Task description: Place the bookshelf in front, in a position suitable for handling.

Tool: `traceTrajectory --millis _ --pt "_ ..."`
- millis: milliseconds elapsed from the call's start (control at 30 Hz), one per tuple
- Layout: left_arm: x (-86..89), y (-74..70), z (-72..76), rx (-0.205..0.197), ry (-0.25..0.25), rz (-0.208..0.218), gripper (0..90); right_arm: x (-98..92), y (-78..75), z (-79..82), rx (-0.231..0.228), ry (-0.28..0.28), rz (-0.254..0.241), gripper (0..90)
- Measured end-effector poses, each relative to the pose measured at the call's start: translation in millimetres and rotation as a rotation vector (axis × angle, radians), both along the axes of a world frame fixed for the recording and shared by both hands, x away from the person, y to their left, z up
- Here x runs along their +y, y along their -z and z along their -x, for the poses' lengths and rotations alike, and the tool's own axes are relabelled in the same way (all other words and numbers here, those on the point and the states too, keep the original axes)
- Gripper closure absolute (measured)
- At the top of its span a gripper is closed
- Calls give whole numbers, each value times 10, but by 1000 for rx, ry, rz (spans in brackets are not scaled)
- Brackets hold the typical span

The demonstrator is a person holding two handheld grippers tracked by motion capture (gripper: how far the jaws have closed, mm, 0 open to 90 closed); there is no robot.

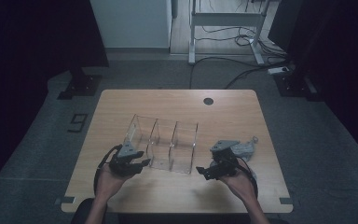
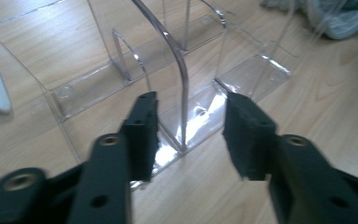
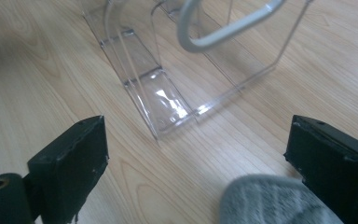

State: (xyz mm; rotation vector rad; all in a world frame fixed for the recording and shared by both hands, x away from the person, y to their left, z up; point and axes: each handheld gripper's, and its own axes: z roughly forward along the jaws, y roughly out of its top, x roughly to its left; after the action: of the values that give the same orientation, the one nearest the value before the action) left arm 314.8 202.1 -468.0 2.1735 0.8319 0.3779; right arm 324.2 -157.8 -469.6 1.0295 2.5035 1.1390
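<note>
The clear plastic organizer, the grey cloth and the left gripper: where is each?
clear plastic organizer point(image 1: 185, 140), high view, right compartment wall.
grey cloth point(image 1: 243, 149), high view, its middle.
left gripper point(image 2: 191, 122), left gripper view, between its fingers.

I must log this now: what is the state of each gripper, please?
Left gripper: open, a wall of the clear organizer stands between its jaws, not pressed.
Right gripper: open, holding nothing.

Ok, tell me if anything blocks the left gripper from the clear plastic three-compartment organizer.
Nothing visible does. The left gripper has its black jaws open astride a wall of the clear plastic three-compartment organizer, pads not pressing it. The grey cloth lies on the wooden table beyond the right gripper.
</note>
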Motion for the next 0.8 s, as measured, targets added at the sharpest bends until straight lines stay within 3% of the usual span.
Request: traceTrajectory --millis 133,300,500,667,800 --pt "101 43 61 14 -13 13 407 95 -5 -33 11 -7 1 50" --pt "290 65 111 41 -47 66 293 201 1 -91 23 -10 4 56" --pt "462 64 164 38 -51 70 180 300 -16 -164 36 8 0 73" --pt "537 85 133 37 -63 63 139 363 -8 -210 49 8 8 80" --pt "612 121 105 33 -74 38 115 431 -10 -245 33 25 24 134"
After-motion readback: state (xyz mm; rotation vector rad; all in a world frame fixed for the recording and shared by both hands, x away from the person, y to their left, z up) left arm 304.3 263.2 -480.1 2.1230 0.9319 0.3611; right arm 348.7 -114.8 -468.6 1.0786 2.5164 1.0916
